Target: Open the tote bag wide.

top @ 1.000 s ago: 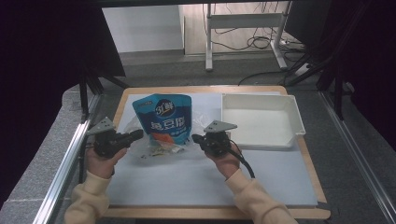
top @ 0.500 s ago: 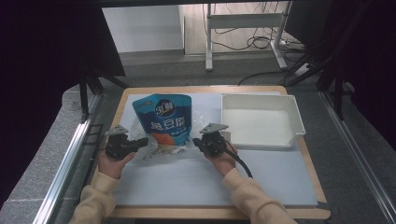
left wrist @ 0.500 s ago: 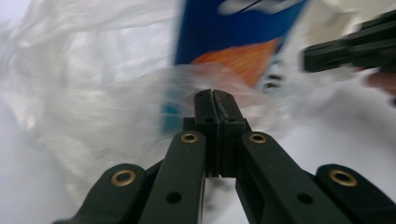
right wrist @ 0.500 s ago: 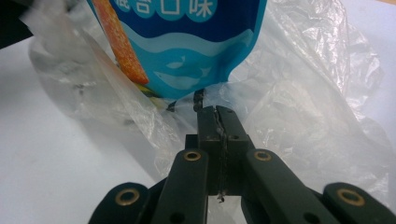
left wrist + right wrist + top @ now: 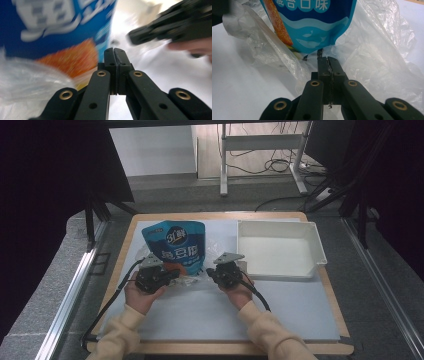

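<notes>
Jaws pressed together on both grippers, nothing visibly pinched between them. Left gripper (image 5: 172, 276) low at the bottom left corner of the blue pouch (image 5: 176, 245); right gripper (image 5: 212, 274) at its bottom right, tips against the clear plastic bag (image 5: 377, 50) under the pouch. Pouch lying flat on the white mat (image 5: 210, 315), just left of the white tray (image 5: 320, 251)

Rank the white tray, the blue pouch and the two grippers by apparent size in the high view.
1. White tray, largest.
2. Blue pouch.
3. Left gripper and right gripper, which look about alike, so no ranking between them.
</notes>
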`<action>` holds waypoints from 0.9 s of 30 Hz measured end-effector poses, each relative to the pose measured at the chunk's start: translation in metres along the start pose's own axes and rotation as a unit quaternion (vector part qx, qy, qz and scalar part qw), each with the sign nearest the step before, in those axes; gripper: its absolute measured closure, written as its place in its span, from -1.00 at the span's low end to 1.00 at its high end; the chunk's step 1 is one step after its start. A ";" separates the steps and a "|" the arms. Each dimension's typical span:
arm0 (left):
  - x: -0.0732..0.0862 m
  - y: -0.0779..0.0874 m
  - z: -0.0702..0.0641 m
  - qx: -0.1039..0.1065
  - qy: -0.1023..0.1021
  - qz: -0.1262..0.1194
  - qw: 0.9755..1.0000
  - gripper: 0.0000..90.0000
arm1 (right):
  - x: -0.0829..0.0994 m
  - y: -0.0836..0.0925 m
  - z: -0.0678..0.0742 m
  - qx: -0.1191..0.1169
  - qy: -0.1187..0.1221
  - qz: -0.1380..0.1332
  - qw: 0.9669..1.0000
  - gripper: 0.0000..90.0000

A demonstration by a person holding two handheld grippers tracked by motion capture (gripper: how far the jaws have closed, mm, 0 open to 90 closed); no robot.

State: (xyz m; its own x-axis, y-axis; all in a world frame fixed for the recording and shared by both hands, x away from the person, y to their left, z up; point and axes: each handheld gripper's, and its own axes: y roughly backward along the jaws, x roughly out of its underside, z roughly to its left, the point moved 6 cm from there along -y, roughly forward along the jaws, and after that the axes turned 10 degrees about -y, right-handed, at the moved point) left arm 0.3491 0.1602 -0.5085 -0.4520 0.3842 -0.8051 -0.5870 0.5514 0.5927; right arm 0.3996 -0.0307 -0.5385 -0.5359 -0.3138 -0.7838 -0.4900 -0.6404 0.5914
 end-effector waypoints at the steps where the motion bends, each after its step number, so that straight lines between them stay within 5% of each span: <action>1: 0.003 0.002 0.006 -0.011 0.007 -0.001 1.000 1.00 | 0.000 0.000 -0.001 0.001 0.000 0.000 1.000 0.97; 6: 0.014 0.020 0.028 -0.036 0.038 -0.022 0.998 1.00 | 0.001 0.001 -0.005 0.005 -0.004 0.000 1.000 0.97; 13: 0.033 0.024 0.055 -0.065 0.069 -0.009 0.995 1.00 | 0.004 -0.003 -0.006 0.008 -0.003 0.005 1.000 0.97; 17: 0.045 0.022 0.075 -0.063 0.104 -0.009 0.992 1.00 | 0.007 -0.009 -0.011 0.013 -0.006 0.012 1.000 0.97; 27: 0.073 0.002 0.098 -0.058 0.141 0.033 0.988 1.00 | 0.019 -0.024 -0.031 0.035 -0.024 0.036 0.998 0.97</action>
State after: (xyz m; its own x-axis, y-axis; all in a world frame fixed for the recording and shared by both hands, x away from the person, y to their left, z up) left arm 0.3808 0.2624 -0.5687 -0.6513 0.1849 -0.7360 -0.6158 0.4380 0.6550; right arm 0.4224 -0.0429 -0.5731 -0.6039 -0.3221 -0.7291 -0.4949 -0.5655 0.6598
